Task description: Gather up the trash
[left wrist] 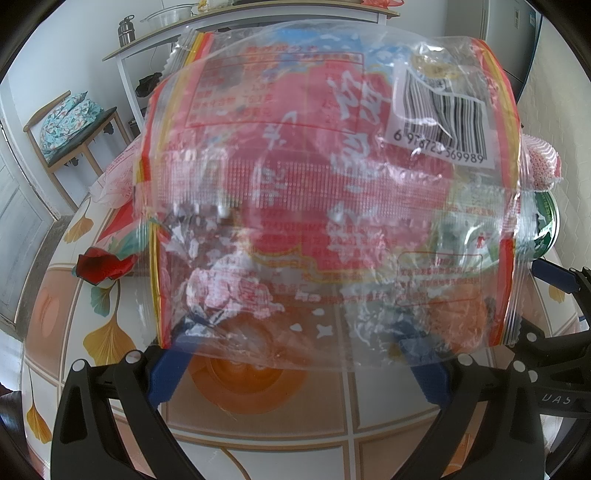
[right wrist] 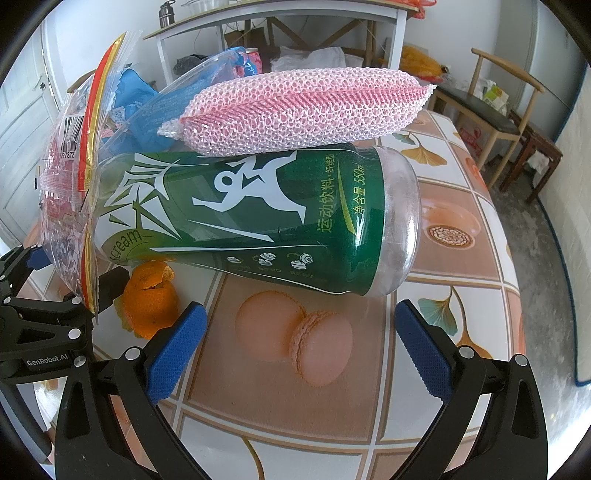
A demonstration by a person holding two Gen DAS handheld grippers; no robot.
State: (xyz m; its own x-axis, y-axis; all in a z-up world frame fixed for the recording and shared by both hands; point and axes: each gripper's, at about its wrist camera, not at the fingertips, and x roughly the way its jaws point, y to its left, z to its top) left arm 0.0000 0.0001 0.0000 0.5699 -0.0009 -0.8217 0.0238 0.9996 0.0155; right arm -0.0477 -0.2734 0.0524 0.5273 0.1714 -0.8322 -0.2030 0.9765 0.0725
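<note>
A big crumpled clear wrapper with red print and a barcode point(left wrist: 314, 184) fills the left wrist view. It stands against the tips of my left gripper point(left wrist: 297, 347), whose blue pads point(left wrist: 168, 373) are wide apart and open; their tips show through the plastic. The same wrapper point(right wrist: 70, 192) rises at the left of the right wrist view. A green drink bottle point(right wrist: 258, 221) lies on its side just beyond my open right gripper point(right wrist: 299, 332), with nothing between the pads. A pink mesh sponge point(right wrist: 295, 110) rests behind and above the bottle. An orange peel point(right wrist: 151, 302) sits by the bottle's left end.
A crumpled red wrapper point(left wrist: 103, 266) lies at the left on the patterned tablecloth point(right wrist: 461, 221). A thin pink-printed bag point(left wrist: 118, 177) lies behind it. Chairs stand beyond the table point(left wrist: 70, 125) point(right wrist: 495, 110). A white side table point(right wrist: 280, 18) stands at the back. The tabletop's edge curves down the right.
</note>
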